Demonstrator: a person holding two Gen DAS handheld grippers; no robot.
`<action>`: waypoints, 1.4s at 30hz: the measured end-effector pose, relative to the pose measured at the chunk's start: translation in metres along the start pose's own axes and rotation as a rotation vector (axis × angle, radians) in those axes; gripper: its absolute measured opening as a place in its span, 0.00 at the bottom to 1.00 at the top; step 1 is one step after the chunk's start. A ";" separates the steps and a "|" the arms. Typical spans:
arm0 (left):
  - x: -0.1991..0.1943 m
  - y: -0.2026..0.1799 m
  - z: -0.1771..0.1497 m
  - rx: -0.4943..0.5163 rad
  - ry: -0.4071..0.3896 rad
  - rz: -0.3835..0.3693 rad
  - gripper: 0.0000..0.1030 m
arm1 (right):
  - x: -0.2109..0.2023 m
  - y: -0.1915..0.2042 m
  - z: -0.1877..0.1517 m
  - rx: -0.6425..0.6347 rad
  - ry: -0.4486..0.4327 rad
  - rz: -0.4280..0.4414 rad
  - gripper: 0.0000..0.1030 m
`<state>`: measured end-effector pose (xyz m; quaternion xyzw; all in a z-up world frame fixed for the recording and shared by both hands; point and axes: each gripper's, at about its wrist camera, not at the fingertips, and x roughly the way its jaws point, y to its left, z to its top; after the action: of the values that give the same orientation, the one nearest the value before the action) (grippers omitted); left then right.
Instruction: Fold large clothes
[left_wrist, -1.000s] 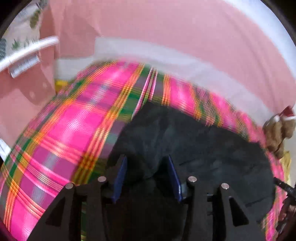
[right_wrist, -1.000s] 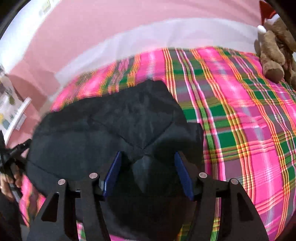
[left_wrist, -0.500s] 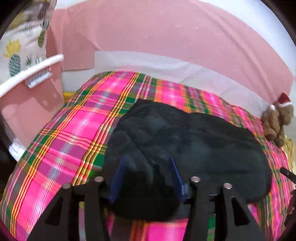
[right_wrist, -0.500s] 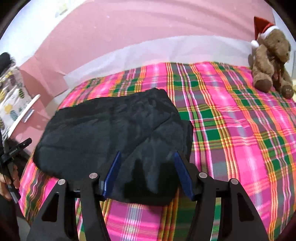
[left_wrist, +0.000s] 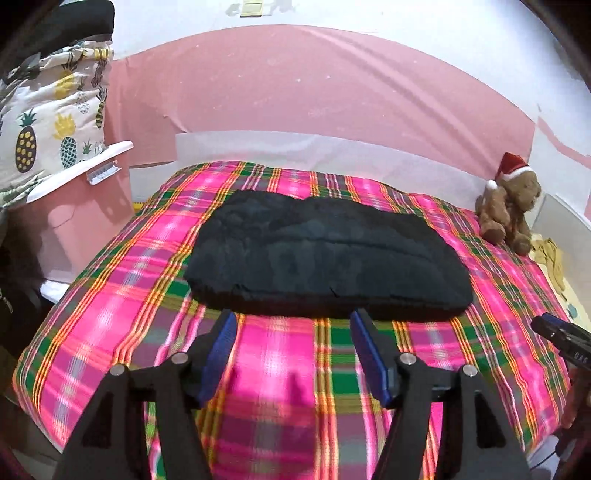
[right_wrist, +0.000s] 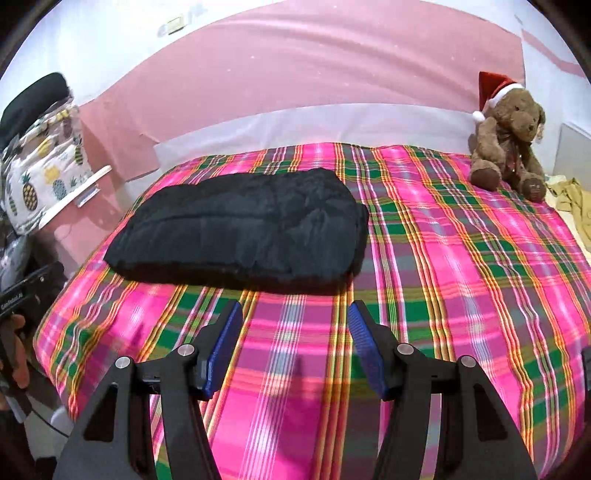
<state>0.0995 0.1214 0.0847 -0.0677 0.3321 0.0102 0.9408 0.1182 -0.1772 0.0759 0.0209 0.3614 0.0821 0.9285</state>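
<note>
Left gripper: jaws opening, nothing between them. Right gripper: jaws wide, empty. Both hover short of the folded black garment on the plaid bedspread.

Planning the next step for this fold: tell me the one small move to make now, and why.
Probably none on the cloth: just draw both grippers clear. The black garment lies as a compact folded bundle on the plaid bedspread. The left gripper is opening with nothing between its jaws; the right gripper is open and empty too.
</note>
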 end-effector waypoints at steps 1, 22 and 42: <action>-0.005 -0.003 -0.004 0.003 -0.002 0.005 0.64 | -0.005 0.002 -0.004 -0.008 -0.004 0.000 0.58; -0.020 -0.026 -0.060 -0.055 0.093 0.010 0.70 | -0.017 0.040 -0.043 -0.094 0.034 0.007 0.59; -0.019 -0.029 -0.063 -0.042 0.103 0.019 0.70 | -0.017 0.048 -0.044 -0.120 0.041 0.009 0.59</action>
<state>0.0471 0.0845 0.0517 -0.0846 0.3802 0.0226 0.9207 0.0701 -0.1331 0.0595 -0.0349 0.3748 0.1083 0.9201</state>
